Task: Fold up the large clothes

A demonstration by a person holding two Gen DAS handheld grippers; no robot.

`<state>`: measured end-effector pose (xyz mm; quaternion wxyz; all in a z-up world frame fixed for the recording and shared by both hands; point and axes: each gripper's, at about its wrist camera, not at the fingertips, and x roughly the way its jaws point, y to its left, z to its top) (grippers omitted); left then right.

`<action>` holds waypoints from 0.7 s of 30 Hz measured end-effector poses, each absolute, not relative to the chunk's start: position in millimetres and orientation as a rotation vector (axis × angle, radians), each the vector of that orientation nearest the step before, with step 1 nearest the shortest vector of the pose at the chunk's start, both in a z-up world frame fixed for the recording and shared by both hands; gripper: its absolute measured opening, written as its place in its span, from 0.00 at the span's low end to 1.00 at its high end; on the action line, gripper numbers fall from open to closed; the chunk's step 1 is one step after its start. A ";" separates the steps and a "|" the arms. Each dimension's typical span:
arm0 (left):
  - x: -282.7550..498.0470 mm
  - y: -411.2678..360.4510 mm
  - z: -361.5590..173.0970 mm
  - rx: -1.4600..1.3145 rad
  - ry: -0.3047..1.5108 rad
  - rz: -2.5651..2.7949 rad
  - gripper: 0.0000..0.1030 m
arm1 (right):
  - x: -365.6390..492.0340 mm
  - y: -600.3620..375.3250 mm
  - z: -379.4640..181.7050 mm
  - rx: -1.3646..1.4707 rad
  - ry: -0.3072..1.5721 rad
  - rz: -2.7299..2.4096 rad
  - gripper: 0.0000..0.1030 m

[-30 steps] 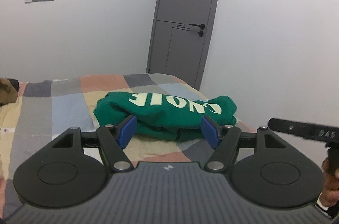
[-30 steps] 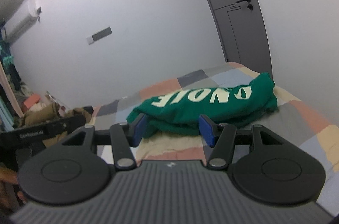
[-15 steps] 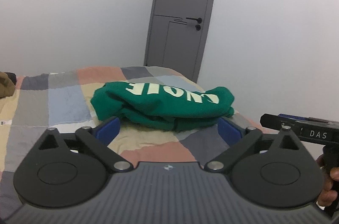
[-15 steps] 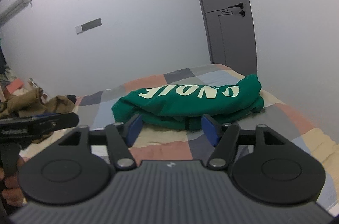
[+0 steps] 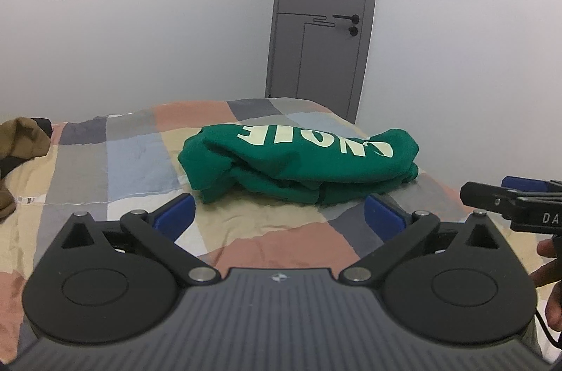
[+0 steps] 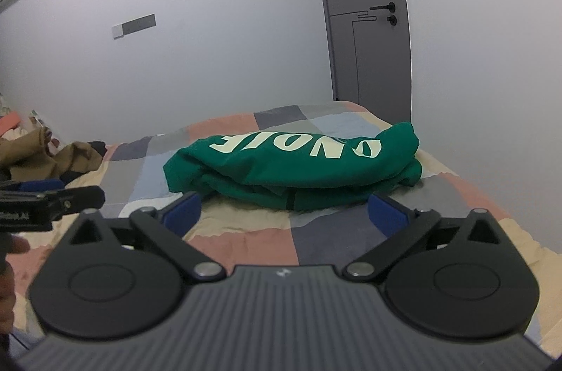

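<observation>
Two grippers, left (image 5: 277, 216) and right (image 6: 284, 213), both spread wide, empty, short of bunched green sweatshirt (image 5: 298, 164); we judge hem edges, not bulk, safest grip.

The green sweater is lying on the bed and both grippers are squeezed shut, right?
Not quite. The green sweater is lying on the bed, but both grippers are open: the left gripper in the left wrist view and the right gripper in the right wrist view hold nothing.
</observation>
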<state>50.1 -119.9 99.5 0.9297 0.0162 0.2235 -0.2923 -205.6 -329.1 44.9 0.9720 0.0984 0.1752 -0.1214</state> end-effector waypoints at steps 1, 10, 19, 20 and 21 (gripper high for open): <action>49.7 -120.2 99.2 0.035 0.459 -0.597 1.00 | -205.9 -329.3 44.9 0.201 0.356 -0.243 1.00; 43.6 -122.7 98.4 0.045 0.460 -0.606 1.00 | -208.6 -327.3 46.6 0.196 0.364 -0.248 1.00; 37.4 -123.8 98.5 0.036 0.458 -0.609 1.00 | -211.5 -324.6 48.0 0.187 0.369 -0.248 1.00; 36.8 -124.0 98.7 0.037 0.458 -0.608 1.00 | -211.3 -324.2 48.4 0.187 0.371 -0.248 1.00; 36.5 -124.1 98.7 0.039 0.457 -0.606 1.00 | -211.4 -324.0 48.2 0.189 0.372 -0.247 1.00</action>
